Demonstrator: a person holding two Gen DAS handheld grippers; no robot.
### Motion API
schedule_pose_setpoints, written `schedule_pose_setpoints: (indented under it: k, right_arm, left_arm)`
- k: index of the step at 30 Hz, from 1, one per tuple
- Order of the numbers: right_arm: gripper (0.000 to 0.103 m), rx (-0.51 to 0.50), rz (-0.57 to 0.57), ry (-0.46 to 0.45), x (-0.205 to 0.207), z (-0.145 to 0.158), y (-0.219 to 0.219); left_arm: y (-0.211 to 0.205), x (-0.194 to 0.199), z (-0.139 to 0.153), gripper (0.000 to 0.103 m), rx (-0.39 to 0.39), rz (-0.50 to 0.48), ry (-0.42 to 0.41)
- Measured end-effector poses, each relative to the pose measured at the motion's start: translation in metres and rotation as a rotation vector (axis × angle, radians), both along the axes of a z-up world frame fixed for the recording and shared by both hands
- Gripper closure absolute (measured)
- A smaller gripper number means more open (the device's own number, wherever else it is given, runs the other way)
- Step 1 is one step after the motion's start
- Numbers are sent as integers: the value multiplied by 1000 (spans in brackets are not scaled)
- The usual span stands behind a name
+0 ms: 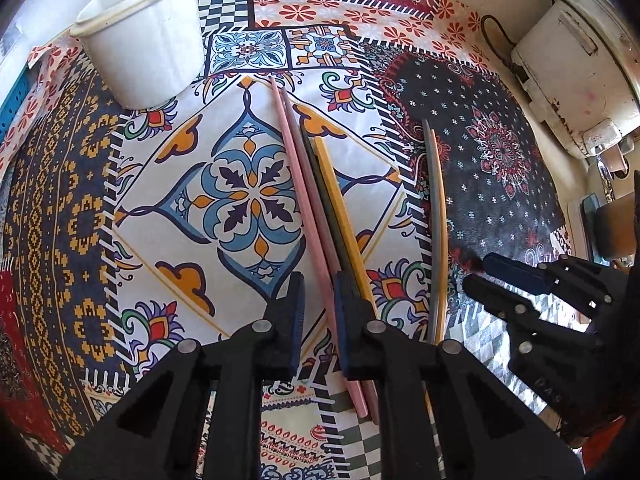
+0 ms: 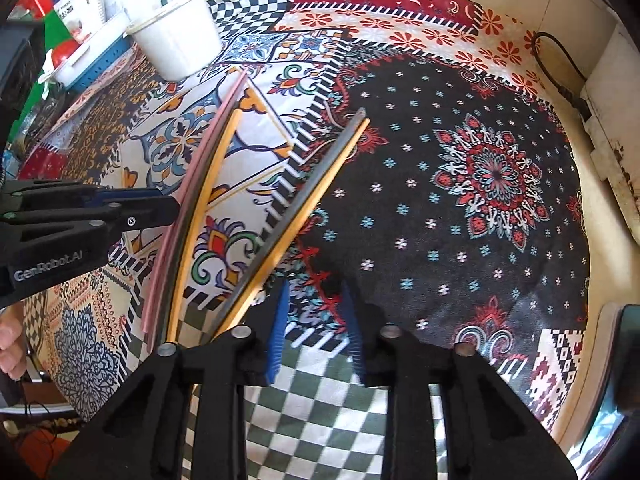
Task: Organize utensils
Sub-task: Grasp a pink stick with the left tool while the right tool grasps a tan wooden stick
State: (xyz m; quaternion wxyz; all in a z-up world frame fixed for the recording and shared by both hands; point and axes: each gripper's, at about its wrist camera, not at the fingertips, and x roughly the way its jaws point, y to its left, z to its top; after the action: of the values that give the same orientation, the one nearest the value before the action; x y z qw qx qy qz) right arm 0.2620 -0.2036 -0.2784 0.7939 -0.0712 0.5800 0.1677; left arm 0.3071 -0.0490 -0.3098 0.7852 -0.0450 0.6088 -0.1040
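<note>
Your chopsticks are all flat on the cloth (image 1: 72,208): a pink pair (image 1: 298,184) with a dark one and a yellow one (image 1: 340,208) bunched mid-table, plus a grey-and-yellow pair (image 2: 296,216) just right of them. Left gripper (image 1: 318,312) is narrowed over the bunch, pink stick in the gap; can't tell if it's pinched. Right gripper (image 2: 316,320) is loose, gripping nothing, just beside the grey pair. The white cup (image 1: 140,36) sits at the back left.

Two black hand-held grippers, left (image 1: 319,312) and right (image 2: 316,328), with blue ribbed pads, silver screw heads, white lettering.
</note>
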Motion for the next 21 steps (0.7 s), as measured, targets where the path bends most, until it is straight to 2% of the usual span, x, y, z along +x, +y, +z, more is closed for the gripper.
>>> schedule_pose_setpoints:
  k: [4, 8, 15, 21]
  right_arm:
    - [83, 50, -46, 44, 8, 2, -11]
    - [80, 125, -50, 64, 9, 5, -6]
    - [79, 32, 37, 32, 3, 0, 22]
    - [80, -10, 55, 22, 14, -2, 16]
  left_arm:
    - [2, 5, -2, 91, 18, 9, -7]
    - [8, 9, -4, 96, 27, 16, -10]
    - [24, 9, -4, 96, 17, 41, 0]
    - [33, 5, -3, 96, -9, 43, 33]
